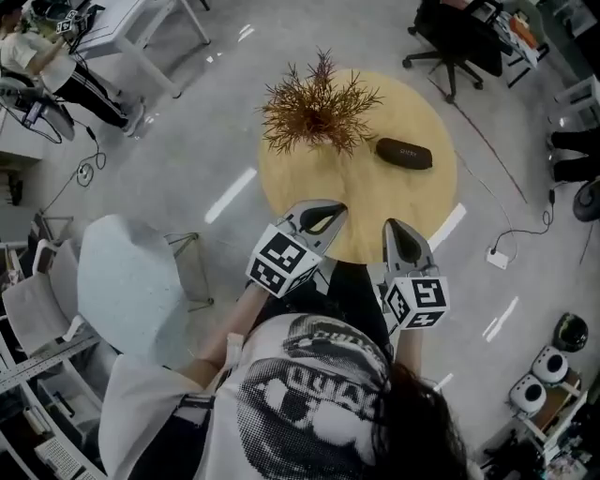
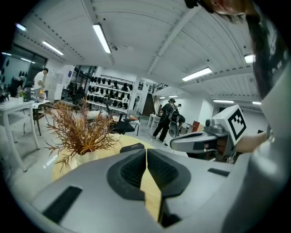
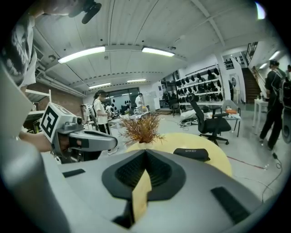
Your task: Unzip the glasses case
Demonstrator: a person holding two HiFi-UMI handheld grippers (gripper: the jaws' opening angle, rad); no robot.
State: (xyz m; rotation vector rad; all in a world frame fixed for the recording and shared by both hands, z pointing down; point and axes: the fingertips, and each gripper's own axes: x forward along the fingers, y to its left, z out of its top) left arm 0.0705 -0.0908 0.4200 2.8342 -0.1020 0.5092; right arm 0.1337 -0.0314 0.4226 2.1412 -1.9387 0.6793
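Jaws on both tools are pressed together, pad against pad, with nothing between them: the left gripper (image 1: 328,210) and the right gripper (image 1: 395,226) hang side by side over the near edge of the round table (image 1: 375,202), each pointing away from the person and a little downward. The glasses case (image 1: 404,153), a dark oblong with its zip closed as far as I can see, lies flat on the far right part of the pale yellow wooden top, well apart from both grippers and just right of a spray of dried reddish-brown twigs (image 1: 319,108) standing in a pale vase (the vase itself shows only from the left gripper view). Apart from those two things the tabletop is bare wood. Around it the floor (image 1: 206,141) is smooth grey and glossy, throwing back streaks of the ceiling strip lights (image 2: 101,37). A white moulded chair (image 1: 131,281) stands at the near left, a black office chair (image 1: 450,42) beyond the table at the far right, and a white desk (image 1: 141,23) at the far left with a seated person (image 1: 37,56) beside it. Racks of dark gear (image 2: 109,91) line a far wall, and someone with a backpack (image 2: 166,118) stands near there.
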